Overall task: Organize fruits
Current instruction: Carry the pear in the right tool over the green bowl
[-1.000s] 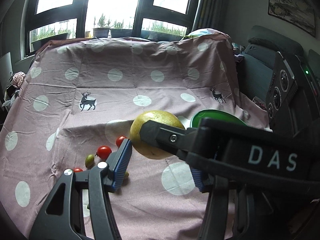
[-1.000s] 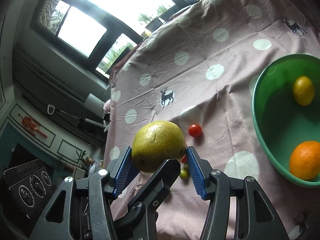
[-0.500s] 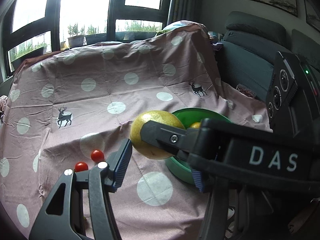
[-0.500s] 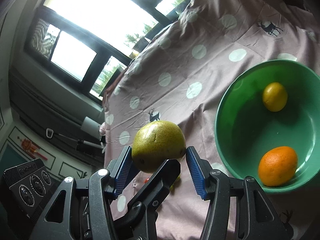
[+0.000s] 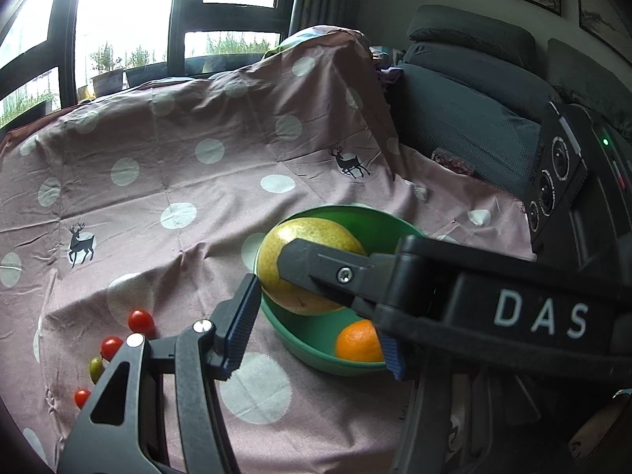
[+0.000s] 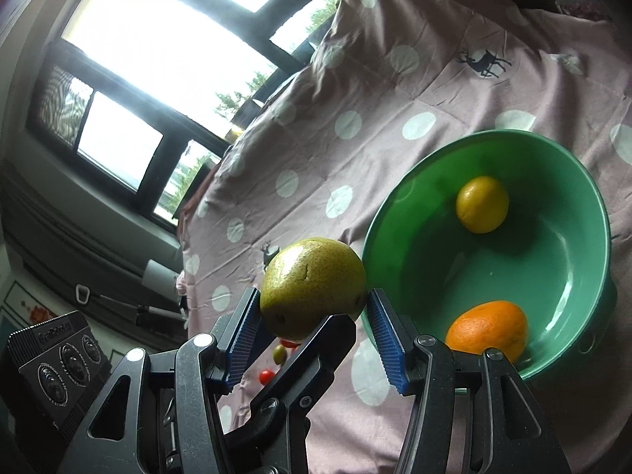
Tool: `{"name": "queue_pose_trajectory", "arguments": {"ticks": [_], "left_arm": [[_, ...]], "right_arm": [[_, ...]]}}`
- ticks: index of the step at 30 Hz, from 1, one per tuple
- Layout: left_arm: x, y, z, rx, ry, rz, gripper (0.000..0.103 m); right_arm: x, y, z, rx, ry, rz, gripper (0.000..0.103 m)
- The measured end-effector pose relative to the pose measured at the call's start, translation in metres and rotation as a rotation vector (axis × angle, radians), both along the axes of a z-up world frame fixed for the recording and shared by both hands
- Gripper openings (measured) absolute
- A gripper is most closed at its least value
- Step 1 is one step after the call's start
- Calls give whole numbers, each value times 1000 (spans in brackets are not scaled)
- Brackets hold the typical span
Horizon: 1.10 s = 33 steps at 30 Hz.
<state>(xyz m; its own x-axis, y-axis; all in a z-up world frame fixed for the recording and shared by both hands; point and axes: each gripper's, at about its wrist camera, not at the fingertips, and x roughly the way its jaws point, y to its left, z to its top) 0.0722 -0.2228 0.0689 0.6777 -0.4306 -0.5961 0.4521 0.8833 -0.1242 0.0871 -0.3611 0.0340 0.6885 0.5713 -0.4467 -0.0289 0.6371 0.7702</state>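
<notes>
A yellow-green pear (image 5: 308, 245) hangs in the air, gripped crosswise by both grippers. My left gripper (image 5: 316, 316) has its left blue pad against the pear; the right pad is hidden behind a finger (image 5: 316, 268) of my right gripper. In the right wrist view my right gripper (image 6: 312, 331) presses both blue pads on the pear (image 6: 312, 276), with a left-gripper finger (image 6: 316, 347) crossing under it. The pear hovers at the left rim of a green bowl (image 6: 553, 276), which holds an orange (image 6: 488, 331) and a lemon (image 6: 482, 204).
The bowl (image 5: 355, 211) sits on a pink polka-dot cloth (image 5: 197, 197). Red cherry tomatoes (image 5: 141, 320) and a small green one (image 5: 96, 369) lie to its left. A dark sofa (image 5: 466, 118) stands to the right, and the cloth rises over a lump at the back.
Both grippers have carried the pear to the right across the cloth. The green bowl has come in beneath the pear, and the cherry tomatoes have fallen behind on the left.
</notes>
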Motion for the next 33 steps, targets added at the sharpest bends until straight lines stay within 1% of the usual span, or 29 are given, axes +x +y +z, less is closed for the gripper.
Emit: {"name": "queue_pose_trajectory", "arguments": {"ticks": [8, 17, 33], "left_arm": [[5, -13, -6, -19, 23, -38, 55], [9, -30, -13, -22, 47, -70, 55], [22, -48, -30, -47, 116, -115, 55]], "right_arm": [[-2, -14, -4, -19, 28, -39, 58], [-5, -28, -11, -27, 56, -76, 58], [-1, -45, -25, -54, 128, -117, 58]]}}
